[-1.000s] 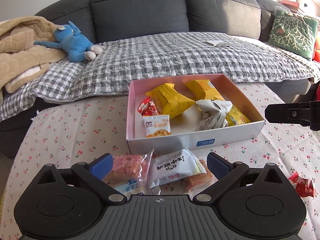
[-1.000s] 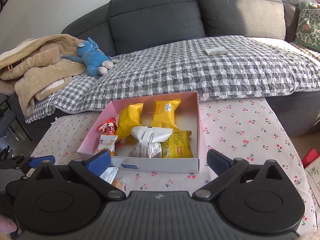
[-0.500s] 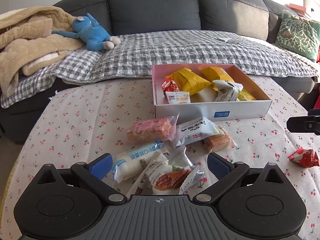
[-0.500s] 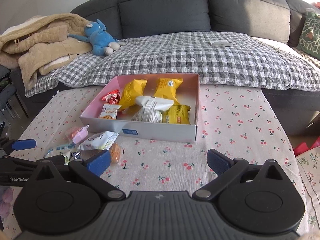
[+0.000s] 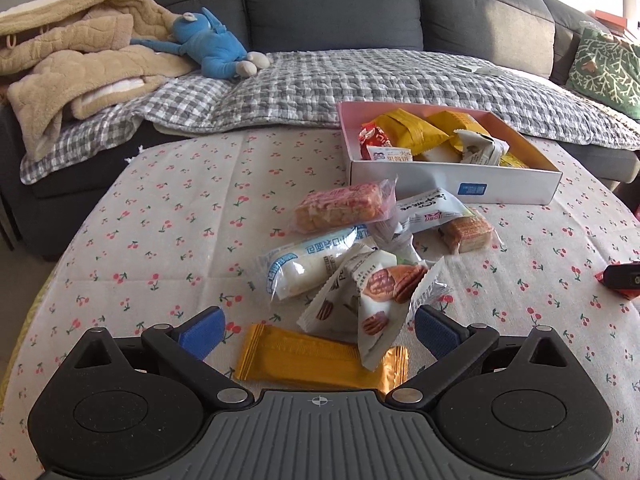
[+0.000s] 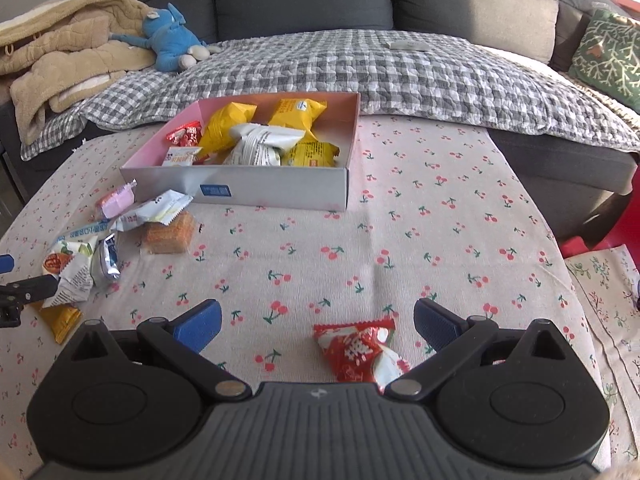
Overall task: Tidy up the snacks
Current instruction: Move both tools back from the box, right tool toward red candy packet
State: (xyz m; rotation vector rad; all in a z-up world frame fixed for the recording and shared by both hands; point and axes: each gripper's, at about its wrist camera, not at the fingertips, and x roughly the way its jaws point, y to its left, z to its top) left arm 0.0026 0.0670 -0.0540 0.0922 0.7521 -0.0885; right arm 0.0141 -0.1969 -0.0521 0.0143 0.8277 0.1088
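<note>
Lying crinkled between the spread-wide right hand-held gripper (image 6: 317,324) fingers: a red-and-white snack packet (image 6: 358,350).

A cherry-print cloth covers the table (image 6: 400,216). The snack box (image 6: 280,186) sits toward its far side. Loose snack packets (image 5: 360,248) lie heaped just before the box; a red candy packet (image 6: 356,350) lies well apart.

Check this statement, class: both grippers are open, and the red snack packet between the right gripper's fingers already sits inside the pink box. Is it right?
One detail is wrong. The red snack packet is not in the pink box; it lies on the cherry-print tablecloth, well short of the box, as the right wrist view shows. Both the right gripper and the left gripper are indeed open.
</note>
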